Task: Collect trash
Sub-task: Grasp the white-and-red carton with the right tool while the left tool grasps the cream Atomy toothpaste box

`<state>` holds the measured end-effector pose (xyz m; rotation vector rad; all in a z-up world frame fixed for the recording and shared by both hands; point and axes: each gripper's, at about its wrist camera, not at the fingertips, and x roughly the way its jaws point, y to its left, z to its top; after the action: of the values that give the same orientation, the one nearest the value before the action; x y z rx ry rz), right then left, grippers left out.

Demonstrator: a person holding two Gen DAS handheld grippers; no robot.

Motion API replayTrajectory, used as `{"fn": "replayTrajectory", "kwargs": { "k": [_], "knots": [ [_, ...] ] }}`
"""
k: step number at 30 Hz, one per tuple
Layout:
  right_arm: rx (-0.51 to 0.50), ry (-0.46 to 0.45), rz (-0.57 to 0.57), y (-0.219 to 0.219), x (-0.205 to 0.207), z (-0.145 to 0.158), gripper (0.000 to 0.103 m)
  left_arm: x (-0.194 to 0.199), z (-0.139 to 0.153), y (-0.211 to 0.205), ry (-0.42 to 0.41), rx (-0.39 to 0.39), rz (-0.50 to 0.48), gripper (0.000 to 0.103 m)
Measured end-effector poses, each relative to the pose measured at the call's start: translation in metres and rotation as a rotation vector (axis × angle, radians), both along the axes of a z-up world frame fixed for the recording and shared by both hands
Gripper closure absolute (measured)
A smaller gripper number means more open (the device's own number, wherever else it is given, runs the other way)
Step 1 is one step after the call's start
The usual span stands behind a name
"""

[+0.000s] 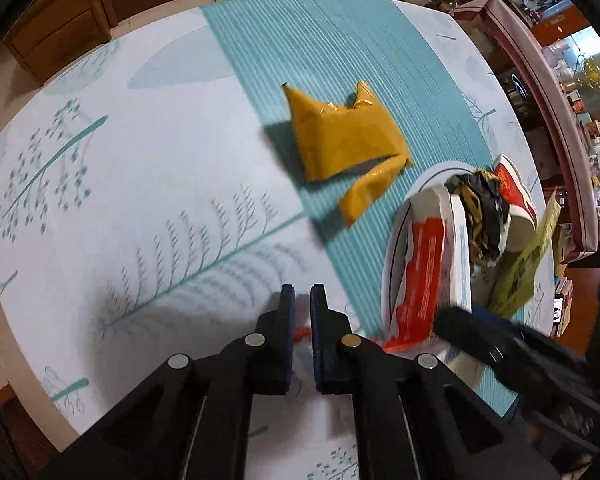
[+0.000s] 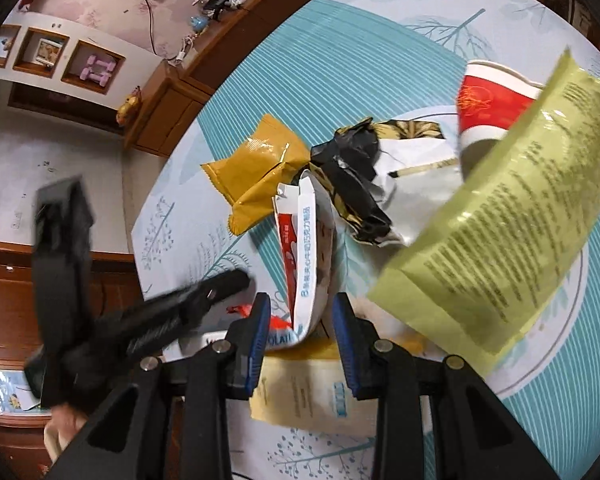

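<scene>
My left gripper points down at the tablecloth, jaws shut, with a red scrap pinched between the pads. Beside it, my right gripper is shut on a red and white wrapper that stands upright between its fingers, and a cream packet sits deeper in the jaws. A mustard-yellow packet lies flat on the teal stripe ahead. On a white plate sit a crumpled black and gold wrapper and a red paper cup. A yellow-green packet rises close to the right camera.
The round table carries a white and teal leaf-print cloth. Brown wooden cabinets stand beyond its far edge. A padded bench and cluttered shelves run along the right side.
</scene>
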<state>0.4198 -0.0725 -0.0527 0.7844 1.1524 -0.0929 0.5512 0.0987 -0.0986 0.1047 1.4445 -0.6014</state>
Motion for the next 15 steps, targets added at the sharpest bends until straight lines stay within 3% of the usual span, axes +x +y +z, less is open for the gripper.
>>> {"fn": "replayTrajectory", "kwargs": {
  "k": [5,7,8,12,14,15],
  "knots": [
    [-0.023,0.055,0.043,0.011,0.014,-0.017,0.071,-0.02,0.002,0.014,0.026,-0.023,0.024,0.094],
    [-0.051,0.037,0.072,0.017,0.012,-0.017,0.078,-0.031,0.003,0.018,0.021,-0.017,0.017,0.092],
    [-0.059,0.022,0.095,0.02,0.01,-0.016,0.083,-0.036,0.003,0.02,0.018,-0.016,0.013,0.087],
    [-0.12,0.015,0.158,0.025,-0.007,-0.016,0.085,-0.044,0.009,0.021,-0.003,-0.012,0.009,0.073],
    [-0.154,0.011,0.188,0.022,-0.018,-0.015,0.085,-0.044,0.012,0.022,-0.01,-0.016,0.009,0.057],
    [-0.164,0.011,0.193,0.021,-0.021,-0.014,0.085,-0.043,0.014,0.024,-0.014,-0.02,0.011,0.054]
  ]
}}
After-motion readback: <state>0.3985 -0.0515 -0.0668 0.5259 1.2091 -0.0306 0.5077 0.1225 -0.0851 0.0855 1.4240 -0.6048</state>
